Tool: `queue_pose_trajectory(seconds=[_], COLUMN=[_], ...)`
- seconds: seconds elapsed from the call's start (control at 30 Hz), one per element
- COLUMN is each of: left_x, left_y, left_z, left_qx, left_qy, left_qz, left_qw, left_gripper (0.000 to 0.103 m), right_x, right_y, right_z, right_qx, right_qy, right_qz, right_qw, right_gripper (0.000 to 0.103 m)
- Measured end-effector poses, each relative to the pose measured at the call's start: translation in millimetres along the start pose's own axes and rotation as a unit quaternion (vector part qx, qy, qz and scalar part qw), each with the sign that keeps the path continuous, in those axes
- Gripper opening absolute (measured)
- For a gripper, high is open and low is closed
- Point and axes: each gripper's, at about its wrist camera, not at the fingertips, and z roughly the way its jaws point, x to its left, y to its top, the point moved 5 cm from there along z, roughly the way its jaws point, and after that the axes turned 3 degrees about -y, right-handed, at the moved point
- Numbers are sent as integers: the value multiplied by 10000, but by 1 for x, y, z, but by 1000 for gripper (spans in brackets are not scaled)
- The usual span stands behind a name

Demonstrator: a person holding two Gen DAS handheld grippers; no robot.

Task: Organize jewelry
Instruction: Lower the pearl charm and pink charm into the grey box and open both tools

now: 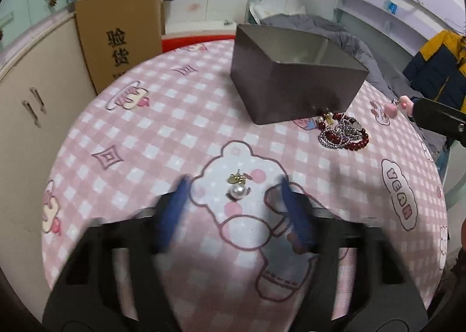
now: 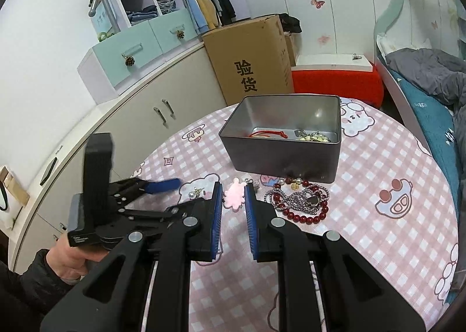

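Left tongs (image 1: 233, 186) open over the tabletop (image 1: 145, 134), pads astride but clear of a pearl earring (image 1: 237, 191) lying on the cloth. Right tongs (image 2: 233, 201) nearly closed, pinching a pink flower charm (image 2: 233, 196) by its edges. Likely risks: thin charm slipping free; pearl rolling away if nudged. Just beyond, tangled red bead and silver chain pile (image 2: 300, 201). Farther back, open metal tin (image 2: 279, 140), red cord and pale trinkets inside.

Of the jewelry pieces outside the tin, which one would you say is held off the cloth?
The pink flower charm, pinched in the right tongs. The pearl earring and the red bead and chain pile lie on the cloth.
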Motion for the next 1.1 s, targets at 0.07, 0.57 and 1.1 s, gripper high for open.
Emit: queue_pose_trajectory(seconds=[0.07,0.57,1.1], left_x=[-3,-29,-50], left_y=[1,74,166], left_z=[2,-81,-64], left_qx=[49,-1017,-1293], left_qy=[-158,-640,-849], left_qz=[21,330,329], left_qw=[9999,9922,9874], left_gripper=[13,12,12], right_x=[0,-4,-30], right_y=[0,65,130], right_z=[0,-48,-22], right_qx=[-3,-725,-778], right_qy=[0,-199,-241], right_qz=[-3,-347,-323], right_qw=[10000,9966,9962], right_gripper=[14,14,14])
